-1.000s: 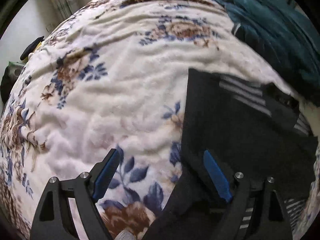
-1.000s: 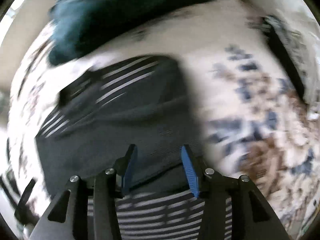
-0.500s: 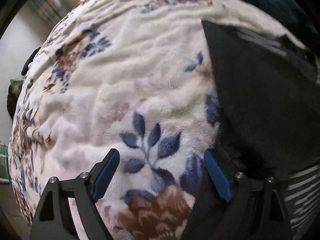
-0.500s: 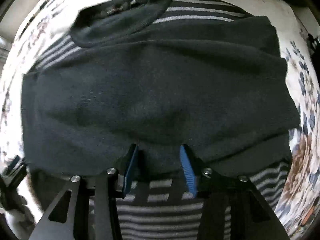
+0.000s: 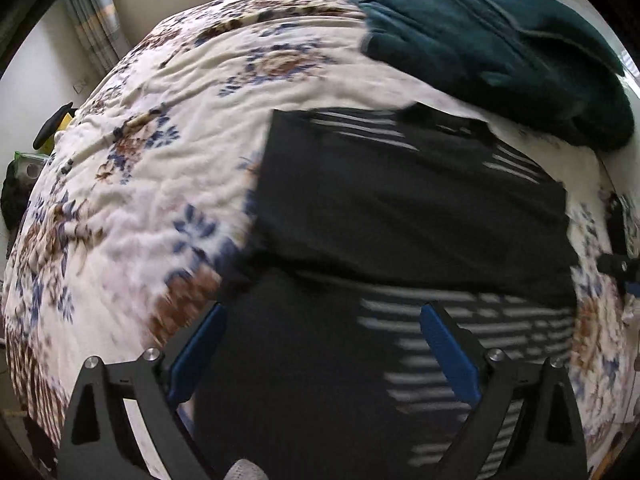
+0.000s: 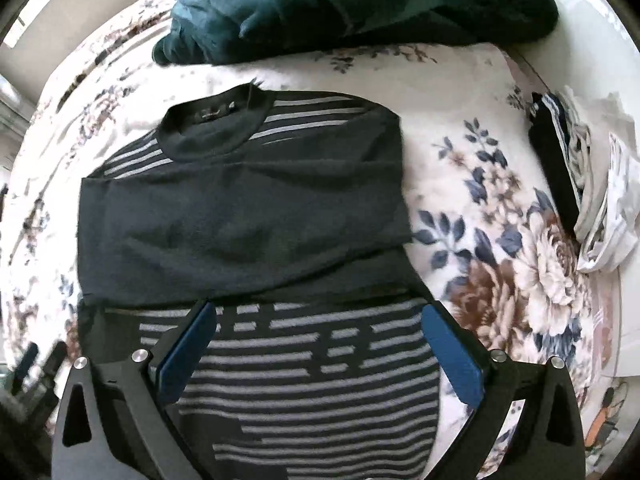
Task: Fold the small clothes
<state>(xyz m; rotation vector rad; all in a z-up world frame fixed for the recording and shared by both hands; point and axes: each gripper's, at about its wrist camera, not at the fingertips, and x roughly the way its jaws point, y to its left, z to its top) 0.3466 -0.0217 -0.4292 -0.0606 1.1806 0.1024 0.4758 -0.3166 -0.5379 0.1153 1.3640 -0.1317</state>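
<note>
A dark sweater (image 6: 248,216) with grey stripes lies flat on the floral bedspread (image 6: 500,248), neck at the far side, its sleeves folded across the chest in a plain dark band. My right gripper (image 6: 318,344) hangs above the striped lower part, jaws opening wide with nothing held between them. In the left wrist view the same sweater (image 5: 400,216) fills the middle and right. There my left gripper (image 5: 322,344) hovers over its lower left part, jaws still opening, no cloth pinched.
A teal fleece blanket (image 6: 340,4) is heaped at the far side of the bed (image 5: 500,40). A small pile of dark and white clothes (image 6: 588,184) lies to the right of the sweater. The bedspread (image 5: 132,184) stretches bare to the left.
Both grippers let go of the folded sleeve fabric, opened wider and rose. The left gripper shifted right over the sweater; the right now sees the whole garment from higher up.
</note>
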